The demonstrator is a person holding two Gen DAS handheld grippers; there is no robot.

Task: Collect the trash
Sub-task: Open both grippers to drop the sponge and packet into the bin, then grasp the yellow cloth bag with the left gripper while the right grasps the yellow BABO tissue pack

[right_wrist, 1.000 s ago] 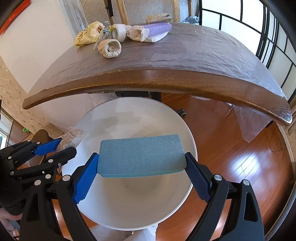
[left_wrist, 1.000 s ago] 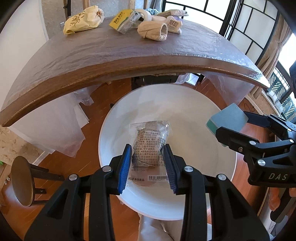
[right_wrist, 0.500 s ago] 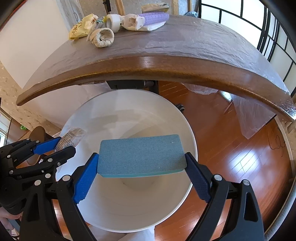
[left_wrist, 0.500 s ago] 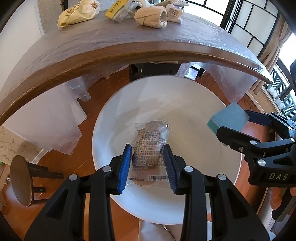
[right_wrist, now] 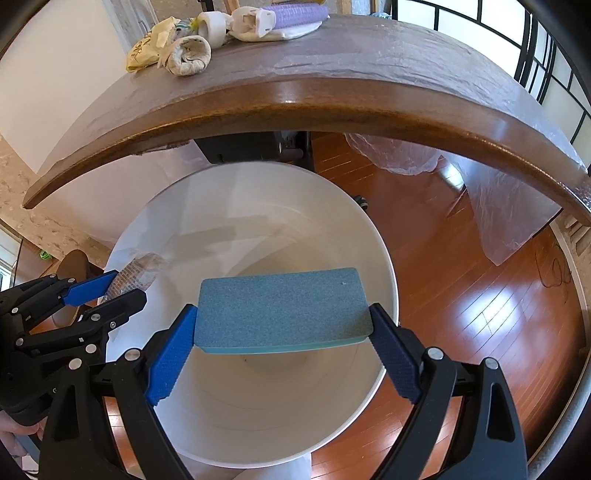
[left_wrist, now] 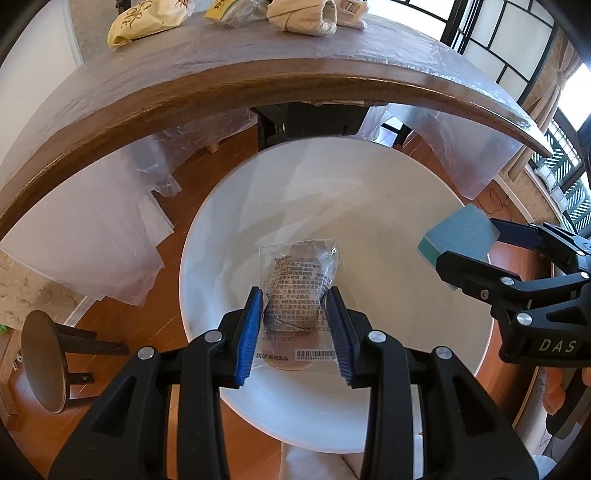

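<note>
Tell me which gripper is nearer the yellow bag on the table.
Left, slightly. The left gripper and right gripper both hang over the white bin, well short of the yellow bag.

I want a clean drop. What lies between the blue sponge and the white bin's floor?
Nothing: in the right wrist view the blue sponge, clamped in the right gripper, hangs over the white bin, whose visible floor is bare.

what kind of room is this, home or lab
Most likely a home living or dining room: a wooden table covered in plastic sheet, polished wood floor, paned screen-style windows, and a small round stool.
</note>
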